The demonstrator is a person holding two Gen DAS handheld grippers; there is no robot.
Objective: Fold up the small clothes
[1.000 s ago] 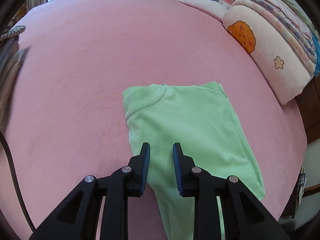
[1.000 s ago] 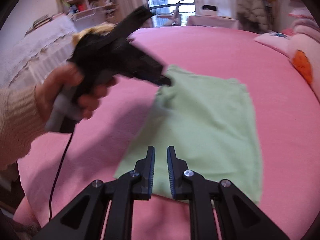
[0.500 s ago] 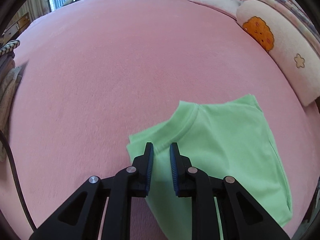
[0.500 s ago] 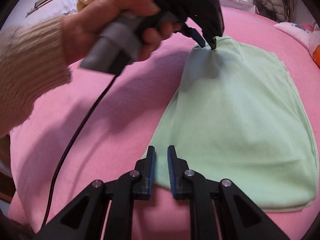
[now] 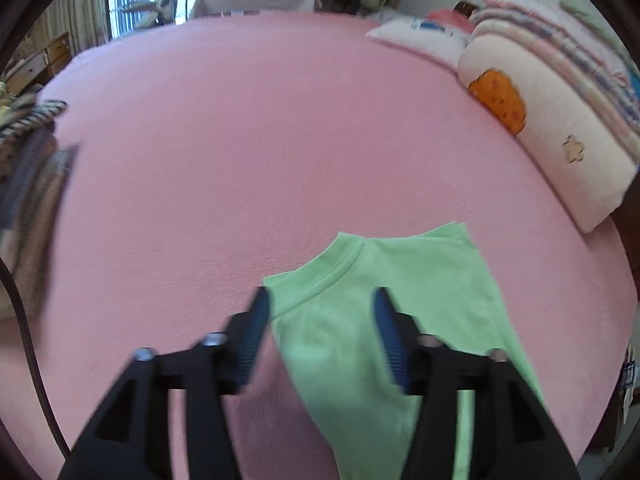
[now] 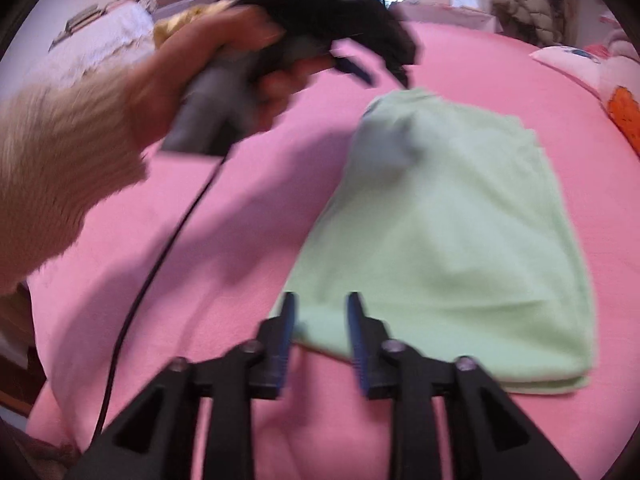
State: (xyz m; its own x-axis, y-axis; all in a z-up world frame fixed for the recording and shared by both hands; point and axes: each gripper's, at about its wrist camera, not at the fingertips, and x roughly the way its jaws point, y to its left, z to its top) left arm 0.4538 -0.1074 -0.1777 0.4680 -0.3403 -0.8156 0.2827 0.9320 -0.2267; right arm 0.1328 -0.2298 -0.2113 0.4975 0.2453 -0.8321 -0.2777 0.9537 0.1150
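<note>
Left gripper (image 5: 320,312): released; jaws have just been opening, spread above the collar corner of the green shirt (image 5: 400,320), fabric below and between them but not pinched. Right gripper (image 6: 320,316): released likewise, jaws just opened, parted over the near hem corner of the same shirt, pads clear of the cloth as far as the blur allows.

Green shirt: small, light green, folded lengthwise into a narrow stack, lying flat on the pink bed (image 5: 240,140). Collar end far from the right wrist camera, hem end near it. Layers roughly aligned; a double edge shows at the near right corner.

Person's hand (image 6: 224,60), cream knitted sleeve (image 6: 60,160), holds the left gripper's handle above the collar end; a black cable (image 6: 160,248) trails from it across the bed.

Surroundings: pillows and a folded quilt (image 5: 560,100) along the right of the bed; a pile of other clothes (image 5: 28,168) at the left edge; window and furniture beyond.

Risks, as judged: the fold looks set but loose. A finger catching the top layer on the way off would drag the fold open. The trailing cable, if swept across, could skew the stack. A next grasp taking only one layer would pull the stack apart.
</note>
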